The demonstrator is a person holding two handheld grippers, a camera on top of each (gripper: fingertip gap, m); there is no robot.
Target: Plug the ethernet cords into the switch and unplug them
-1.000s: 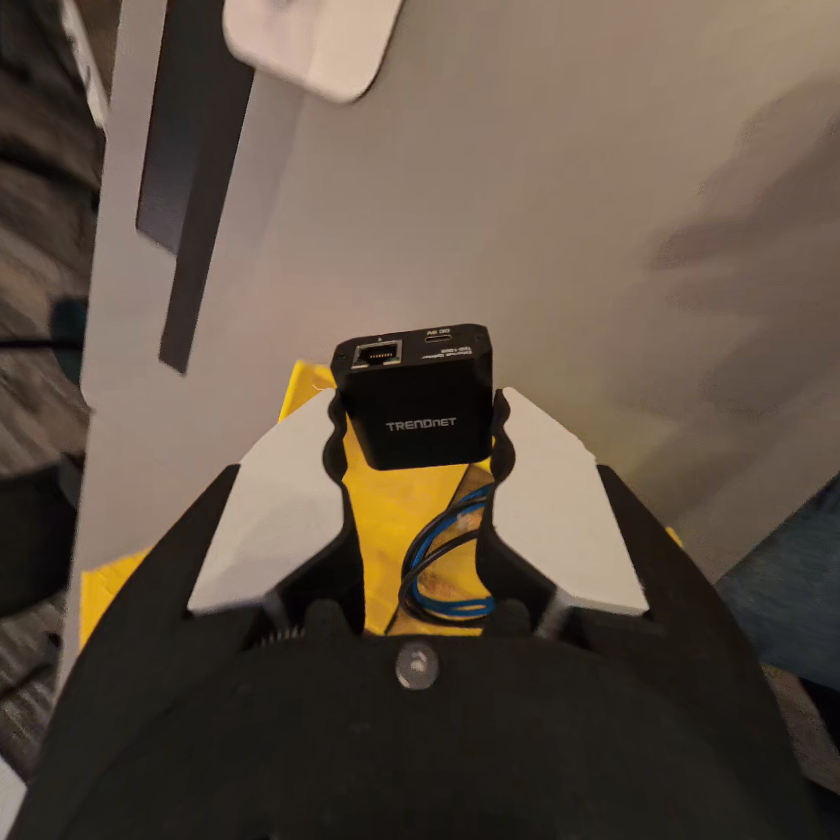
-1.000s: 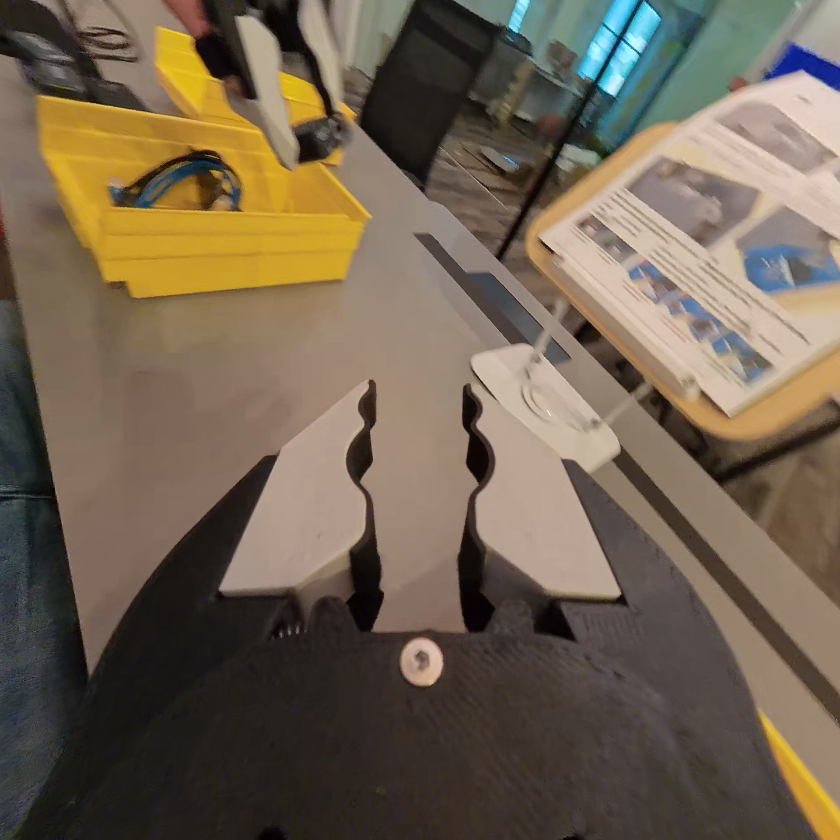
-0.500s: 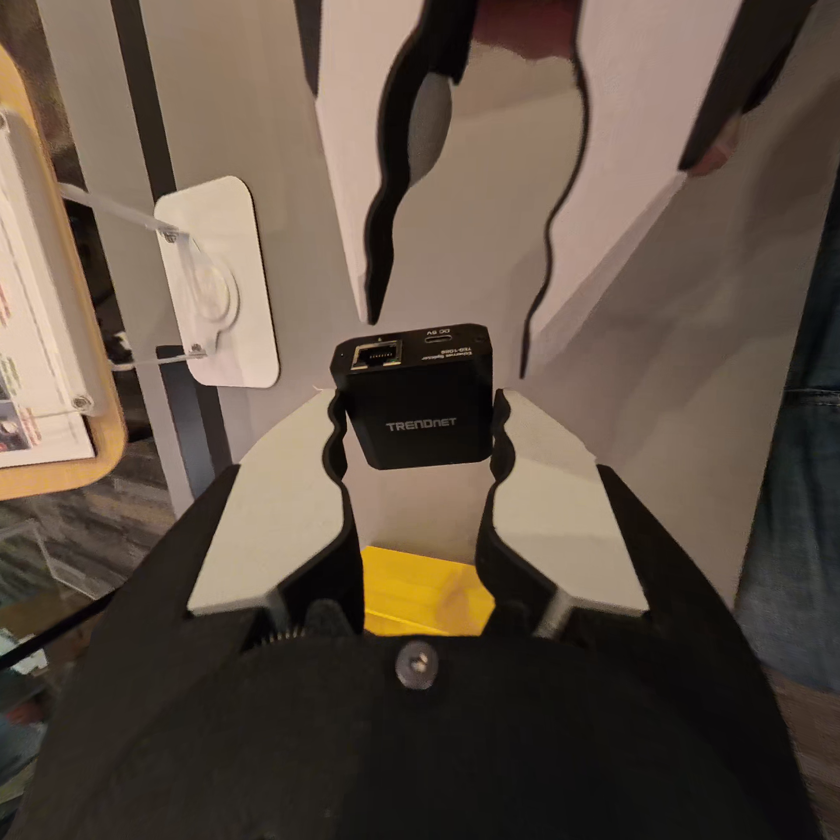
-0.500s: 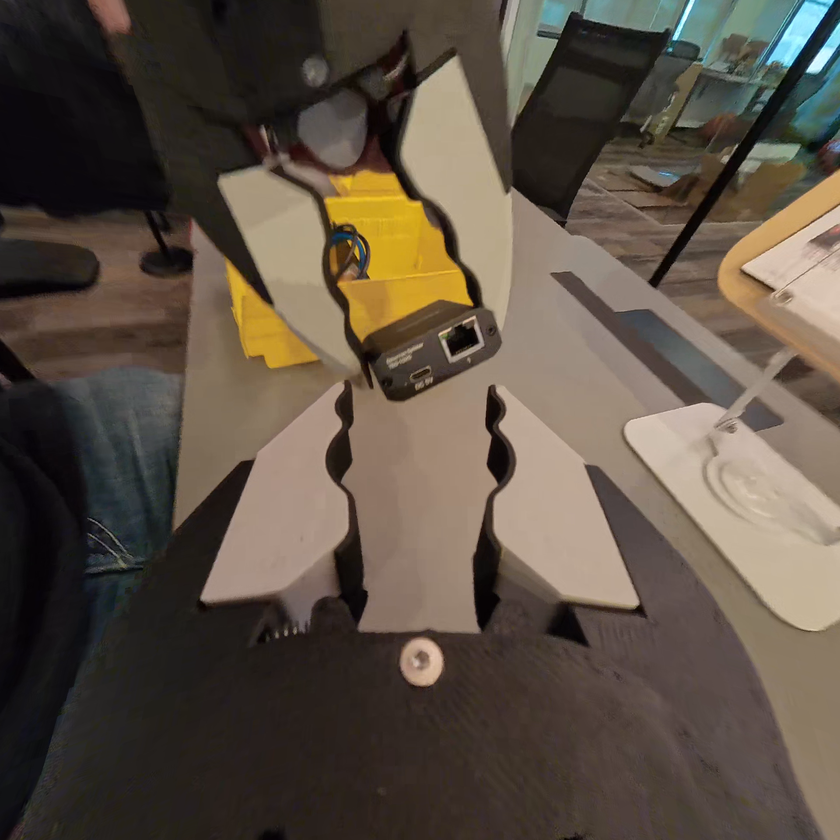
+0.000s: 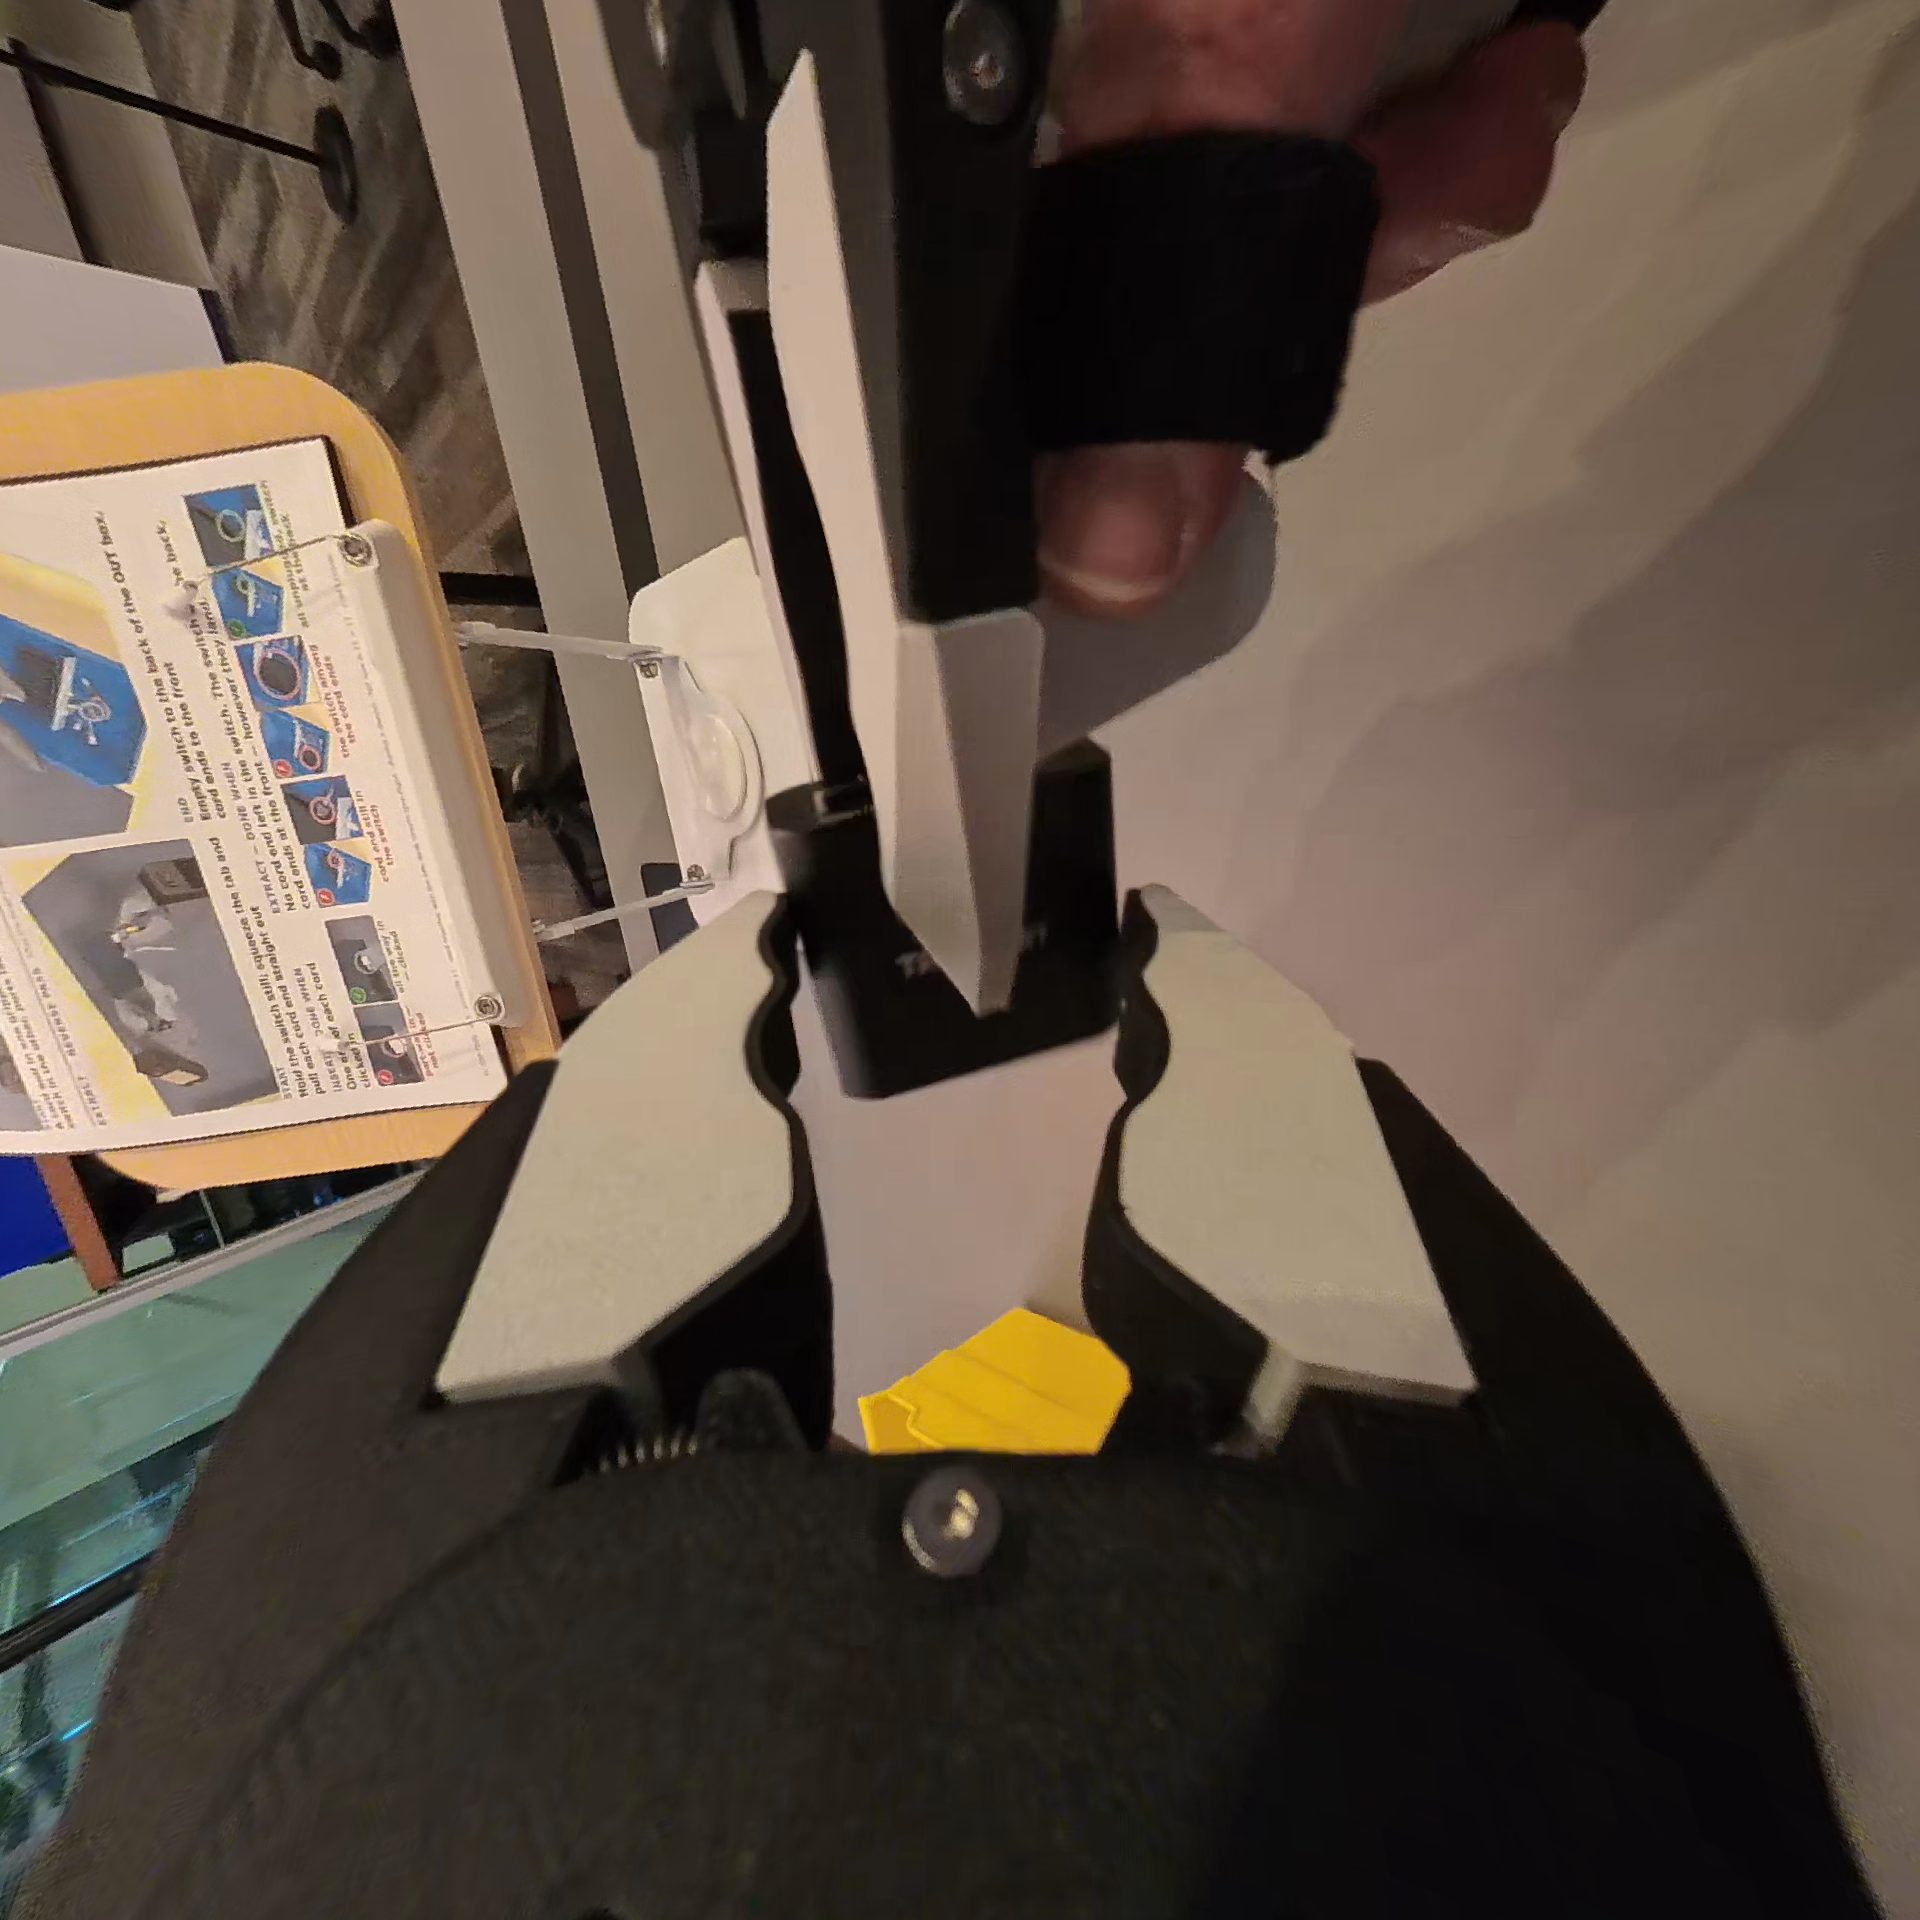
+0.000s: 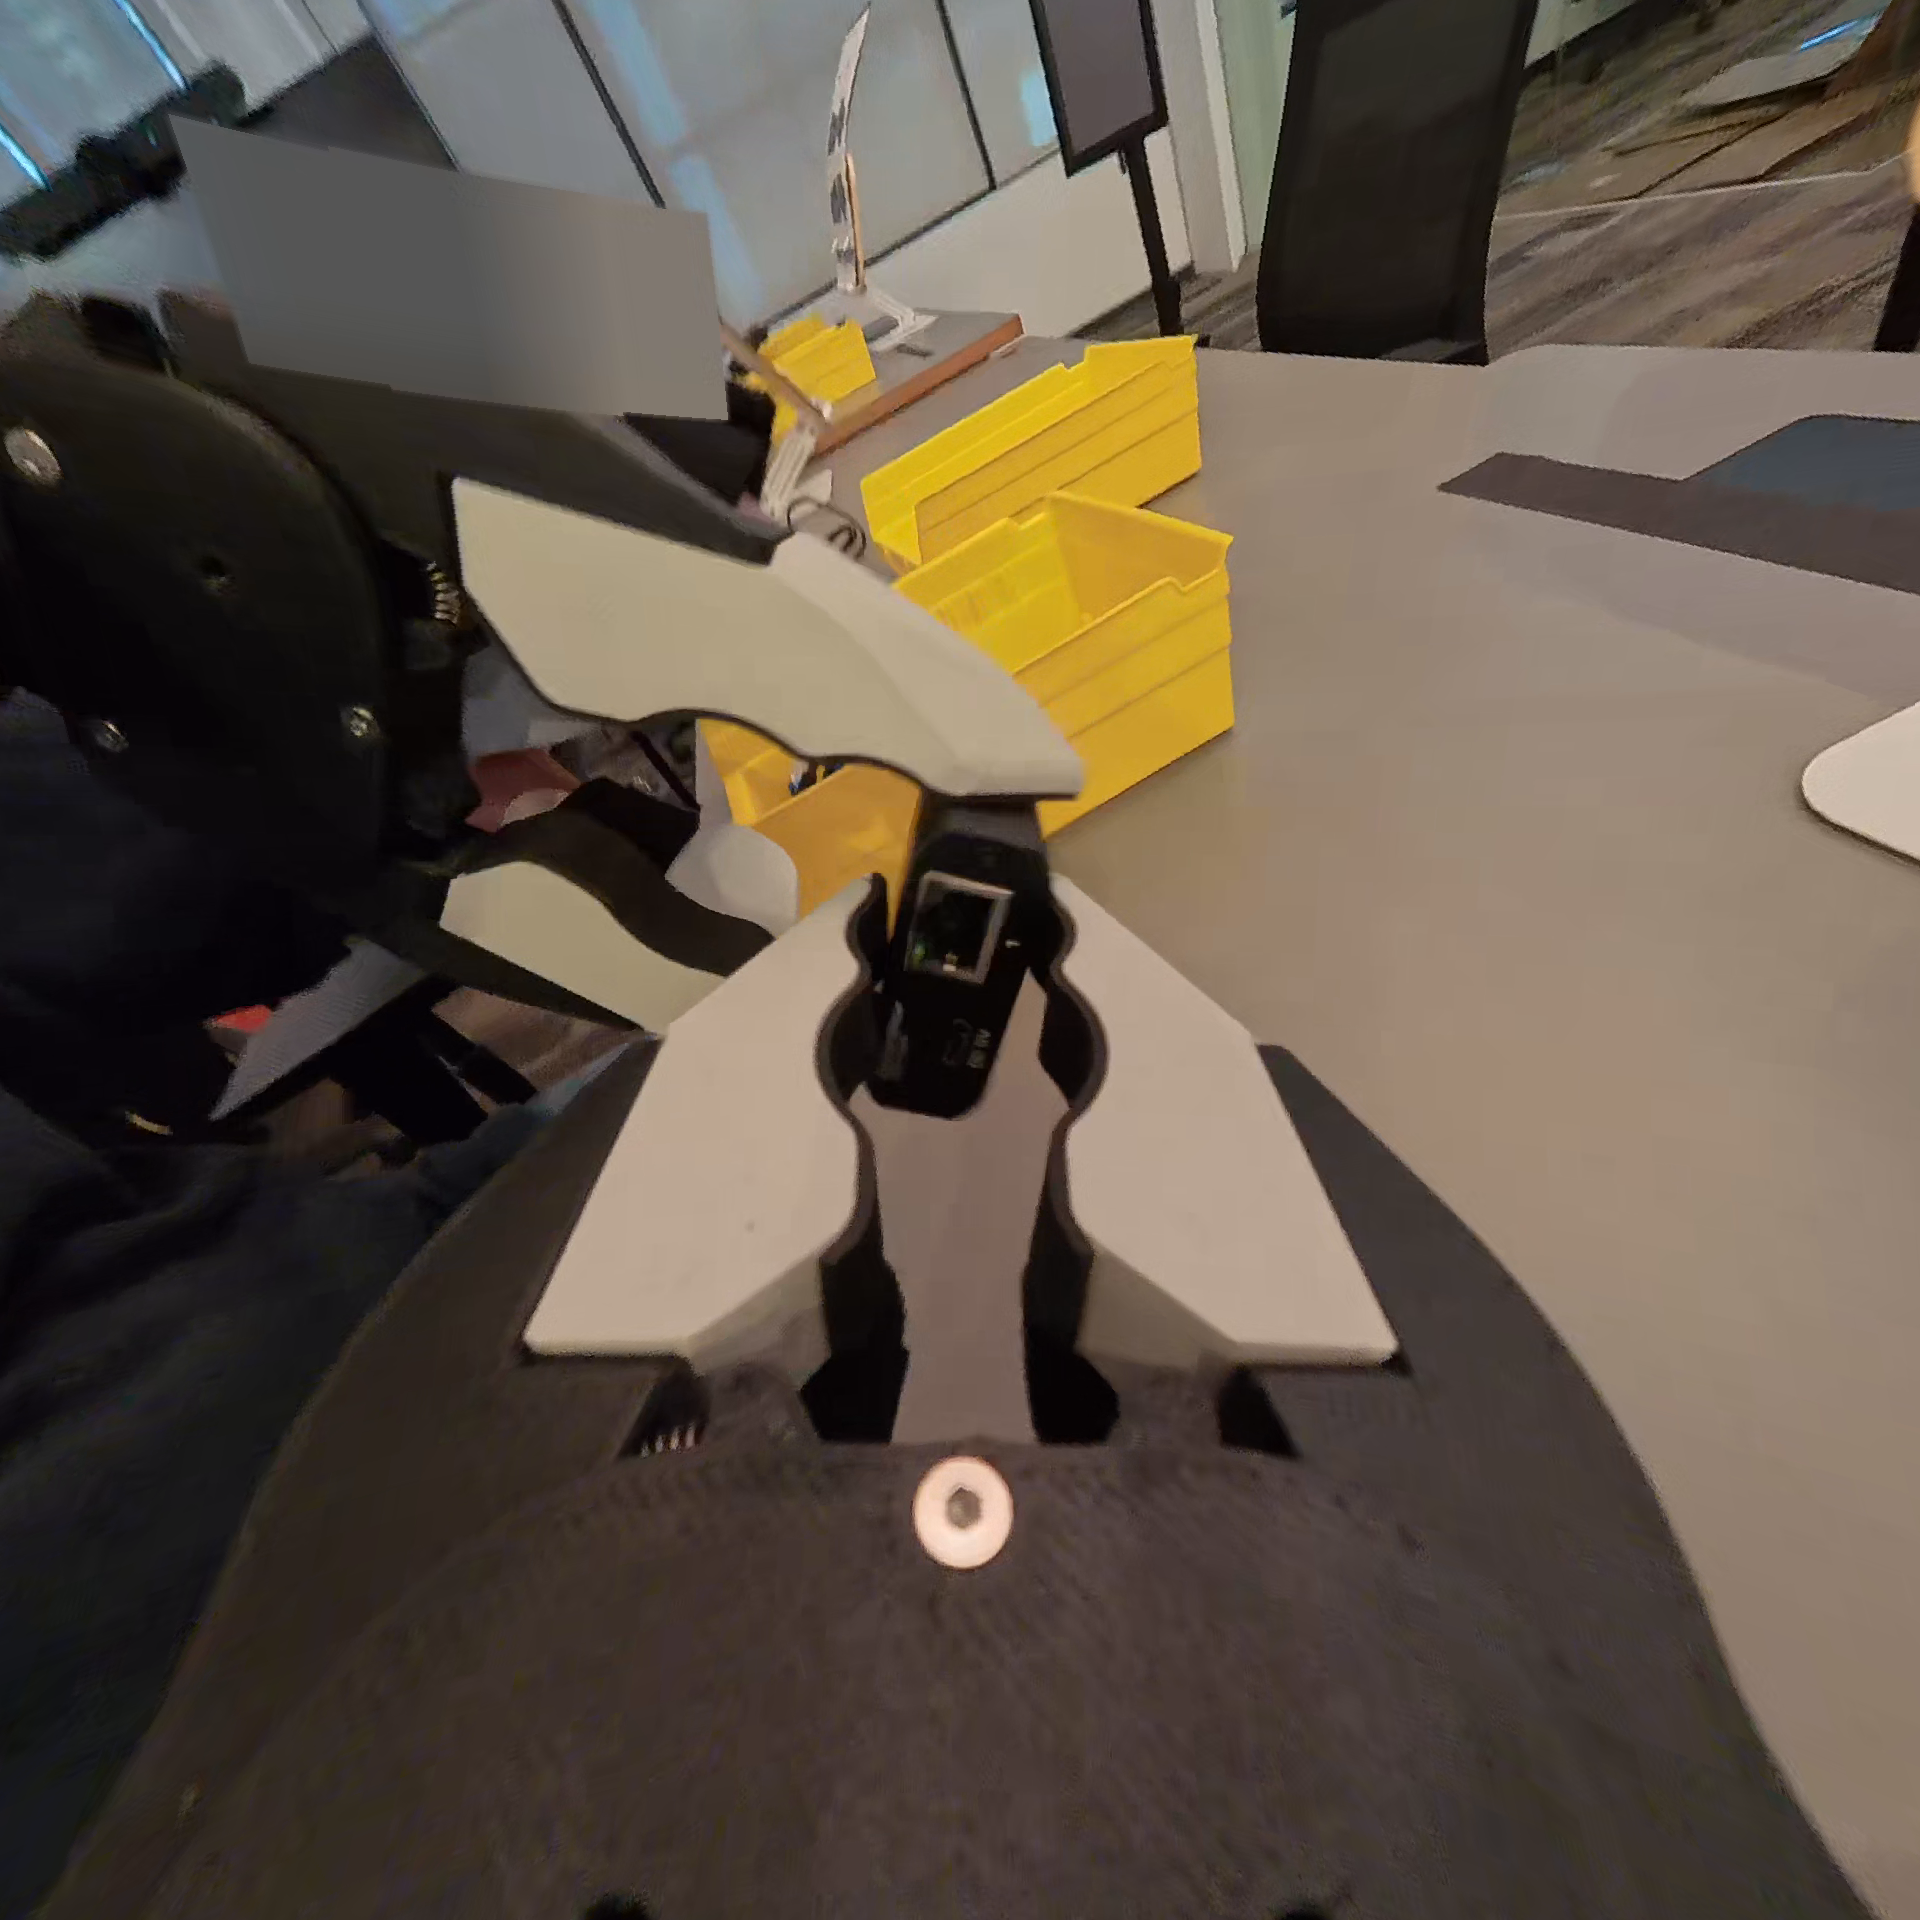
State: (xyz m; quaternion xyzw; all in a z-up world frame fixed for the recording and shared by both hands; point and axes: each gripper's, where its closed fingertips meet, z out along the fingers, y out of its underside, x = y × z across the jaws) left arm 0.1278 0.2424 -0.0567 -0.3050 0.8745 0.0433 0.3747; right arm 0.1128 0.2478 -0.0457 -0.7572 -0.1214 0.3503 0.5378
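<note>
A grey table [image 6: 1455,831] fills the right wrist view from three to six o'clock. Two yellow bins [image 6: 1101,613] stand on it near twelve o'clock, touching. A black chair [image 6: 1382,166] stands behind at one o'clock. In the left wrist view, a printed sheet [image 5: 187,790] on a wooden board [image 5: 416,582] lies at nine o'clock, beside a white stand base [image 5: 707,727].

The switch [image 5: 935,997] carries white brand lettering on its top, half hidden behind a claw finger; small white marks sit by its ports [image 6: 961,1044], too small to make out; the instruction sheet [image 5: 208,790] bears headings, captions and small pictures
</note>
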